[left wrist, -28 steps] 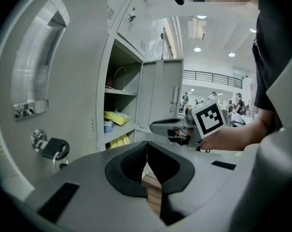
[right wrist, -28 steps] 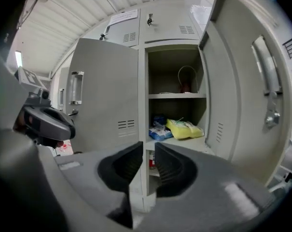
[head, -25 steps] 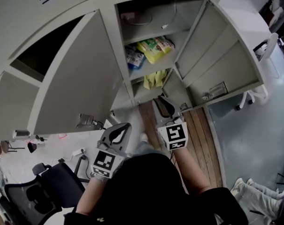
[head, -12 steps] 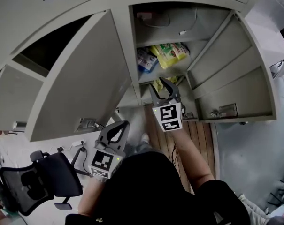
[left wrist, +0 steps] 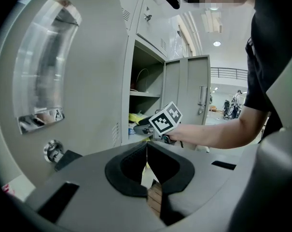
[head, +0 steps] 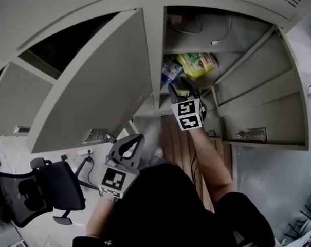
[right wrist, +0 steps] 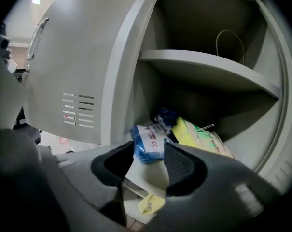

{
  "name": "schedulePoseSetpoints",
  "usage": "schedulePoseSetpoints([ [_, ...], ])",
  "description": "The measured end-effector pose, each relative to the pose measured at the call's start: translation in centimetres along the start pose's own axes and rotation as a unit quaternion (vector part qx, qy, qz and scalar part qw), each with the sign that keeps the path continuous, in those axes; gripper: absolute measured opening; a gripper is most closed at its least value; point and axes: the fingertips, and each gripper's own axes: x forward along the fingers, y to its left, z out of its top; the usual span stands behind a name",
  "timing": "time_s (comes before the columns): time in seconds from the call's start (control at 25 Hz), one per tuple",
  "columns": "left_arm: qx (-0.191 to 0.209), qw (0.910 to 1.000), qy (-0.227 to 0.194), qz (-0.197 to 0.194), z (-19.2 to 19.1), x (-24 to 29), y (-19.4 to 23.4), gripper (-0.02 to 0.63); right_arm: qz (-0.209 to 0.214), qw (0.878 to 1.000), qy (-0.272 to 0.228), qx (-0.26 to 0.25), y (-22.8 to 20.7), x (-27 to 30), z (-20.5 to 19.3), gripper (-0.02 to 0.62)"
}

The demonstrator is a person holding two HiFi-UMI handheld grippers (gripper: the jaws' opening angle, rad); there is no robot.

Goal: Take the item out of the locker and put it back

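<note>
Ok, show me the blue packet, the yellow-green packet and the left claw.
blue packet (right wrist: 148, 143): right gripper view, white label.
yellow-green packet (right wrist: 198, 138): right gripper view, middle of its face.
left claw (left wrist: 146, 146): left gripper view, where shut tips meet.

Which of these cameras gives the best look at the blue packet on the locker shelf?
The right gripper view: the blue packet sits close and central, white label showing. The head view shows it small beside the yellow pack; the left gripper view, only a distant sliver.
</note>
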Motion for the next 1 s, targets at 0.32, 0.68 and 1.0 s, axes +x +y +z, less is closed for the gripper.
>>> schedulePoseSetpoints([
  [0.32, -0.021, 0.9996, 0.003, 0.021, 0.1, -0.2, 0.8, 0.011, 0.025, 0.999, 0.024, -0.013, 0.4, 2.7, -0.4, 0.244],
  [0.68, -0.035, 0.9990, 0.006, 0.028, 0.2, 0.1, 1.3, 0.011, 0.014, 0.997, 0.050, -0.049, 0.3, 4.6, -1.0, 0.247],
  [1.0, -0.021, 0.9994, 0.002, 0.026, -0.3, -0.1, 1.5, 0.011, 0.007, 0.996, 0.060, -0.062, 0.4, 4.8, -1.2, 0.213],
])
